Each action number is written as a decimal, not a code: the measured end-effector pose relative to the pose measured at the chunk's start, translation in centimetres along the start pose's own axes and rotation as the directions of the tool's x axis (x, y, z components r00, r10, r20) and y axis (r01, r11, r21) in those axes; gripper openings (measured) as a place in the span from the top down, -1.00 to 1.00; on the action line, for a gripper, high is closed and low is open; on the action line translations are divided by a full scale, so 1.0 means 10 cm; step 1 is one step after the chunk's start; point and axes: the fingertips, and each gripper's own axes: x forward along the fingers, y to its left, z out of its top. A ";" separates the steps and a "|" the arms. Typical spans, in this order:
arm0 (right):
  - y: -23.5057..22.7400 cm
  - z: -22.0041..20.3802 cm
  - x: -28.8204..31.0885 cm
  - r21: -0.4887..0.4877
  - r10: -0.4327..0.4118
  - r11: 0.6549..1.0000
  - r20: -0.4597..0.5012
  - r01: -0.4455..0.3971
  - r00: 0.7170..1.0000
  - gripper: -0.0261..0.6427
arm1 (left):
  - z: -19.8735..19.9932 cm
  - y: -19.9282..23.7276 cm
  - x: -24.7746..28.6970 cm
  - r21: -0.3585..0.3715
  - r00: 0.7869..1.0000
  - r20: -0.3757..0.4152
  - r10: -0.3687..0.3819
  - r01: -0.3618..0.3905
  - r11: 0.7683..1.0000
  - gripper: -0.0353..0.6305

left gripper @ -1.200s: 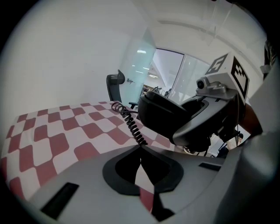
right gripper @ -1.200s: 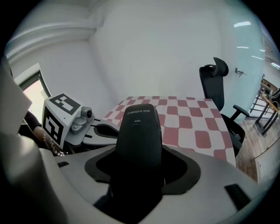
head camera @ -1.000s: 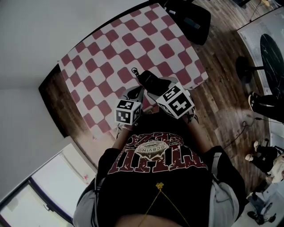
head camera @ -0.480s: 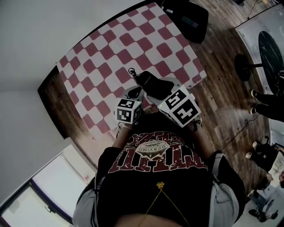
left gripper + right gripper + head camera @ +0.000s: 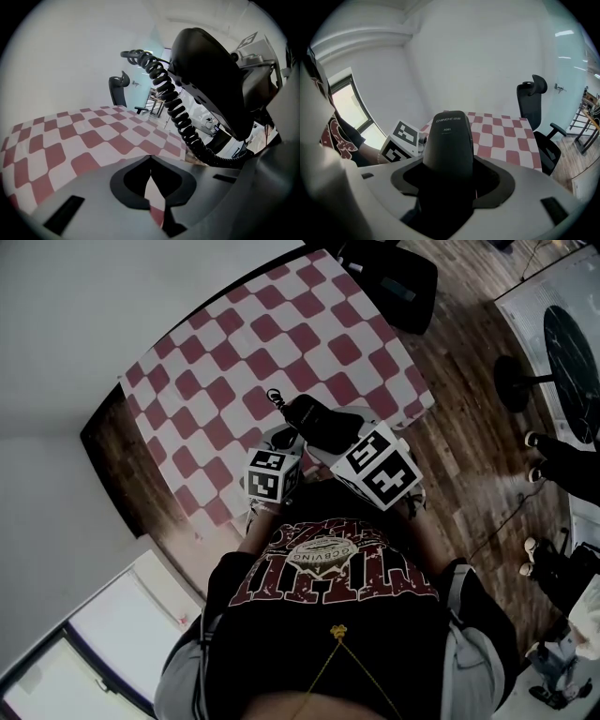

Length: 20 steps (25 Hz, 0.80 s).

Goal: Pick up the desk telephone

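Red-and-white checked cloth covers the surface (image 5: pixel 234 362), which fills the upper centre of the head view. Dark wood-plank floor (image 5: pixel 450 427) runs along its right side. A person in a dark printed T-shirt (image 5: pixel 328 615) occupies the lower centre of that view, at the near edge of the surface. A black office chair (image 5: pixel 394 282) stands at the far corner, upper right of the frame; it also shows at the right in the right gripper view (image 5: pixel 536 108).

The black telephone handset (image 5: pixel 323 418) lies at frame centre in the head view, over the near edge of the surface and just ahead of both marker cubes. The right gripper (image 5: pixel 450 173) is clamped on it, one jaw on each side, with the handset (image 5: pixel 450 140) rising upright out of the jaws and its printed end uppermost. In the left gripper view the handset (image 5: pixel 211 79) sits at upper right, raised above the cloth.

The left gripper (image 5: pixel 150 164) holds nothing; its jaws meet at the tips, and the cloth shows through the slit behind them. It sits just left of the right gripper in the head view (image 5: pixel 284 439).

A black coiled cord (image 5: pixel 176 105) runs from the handset's upper end down to the lower right.
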 end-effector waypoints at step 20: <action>-0.01 0.00 0.04 -0.037 0.026 0.999 -0.017 -0.027 1.000 0.06 | 0.00 0.02 -0.02 -0.002 1.000 0.003 0.024 -0.024 1.000 0.87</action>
